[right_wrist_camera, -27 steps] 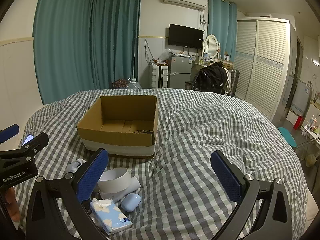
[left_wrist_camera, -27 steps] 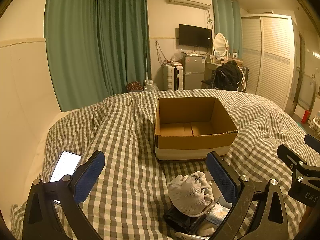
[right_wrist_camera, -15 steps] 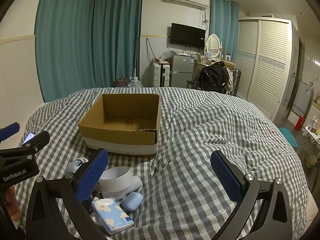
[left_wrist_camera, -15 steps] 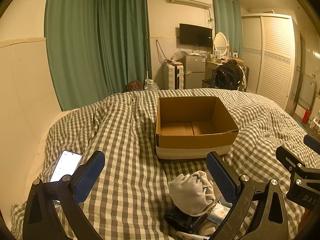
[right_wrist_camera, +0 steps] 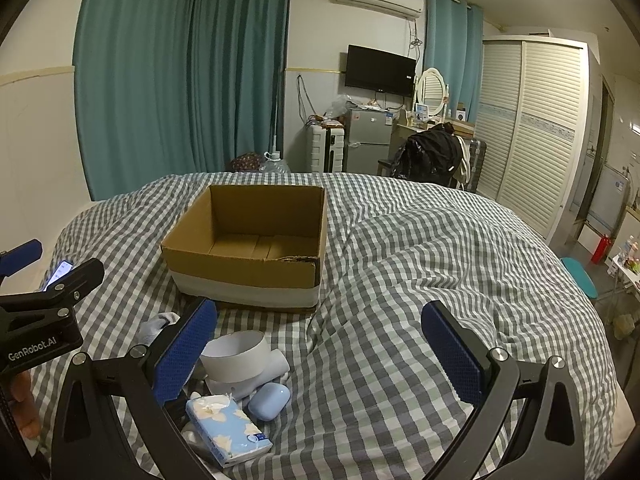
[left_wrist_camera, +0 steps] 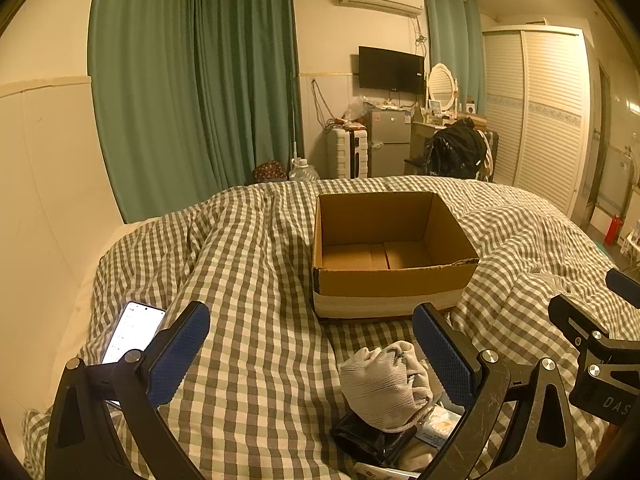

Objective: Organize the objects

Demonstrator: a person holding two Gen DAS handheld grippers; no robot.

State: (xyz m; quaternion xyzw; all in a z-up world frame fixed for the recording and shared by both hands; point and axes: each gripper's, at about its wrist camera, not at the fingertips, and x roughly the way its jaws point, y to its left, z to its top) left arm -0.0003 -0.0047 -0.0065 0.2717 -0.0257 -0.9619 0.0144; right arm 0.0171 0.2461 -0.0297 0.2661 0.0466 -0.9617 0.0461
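Checked grey-and-white bedspread (right_wrist_camera: 440, 264) covers the whole bed, and an open brown cardboard box with a white band round its base (right_wrist_camera: 248, 268) sits on it, upright, nothing visible inside. Left gripper (left_wrist_camera: 312, 356), 2 blue-padded fingers spread wide, holds nothing; it hangs over the near edge of the bed, pointed toward the box. Between and below its fingers lies a bundled grey knitted glove (left_wrist_camera: 384, 384) resting on a black pouch-like item (left_wrist_camera: 360, 436); what the black item is cannot be told. Lit smartphone with white screen (left_wrist_camera: 132, 330) lies on the bedspread just behind the left finger. Right gripper (right_wrist_camera: 320, 356) likewise stands wide apart, gripping nothing, above the bedspread. Near its left finger sits the clutter: a white cylindrical paper roll (right_wrist_camera: 236, 356) on its side, a small pale-blue rounded plastic case (right_wrist_camera: 269, 401) just beside it, and a light-blue floral tissue pack (right_wrist_camera: 228, 430) touching neither finger. All of these lie on the bedspread in front of the box, outside it. Background: teal curtains (right_wrist_camera: 180, 80), a wall-mounted black television (right_wrist_camera: 380, 70), a white louvred wardrobe (right_wrist_camera: 532, 132).
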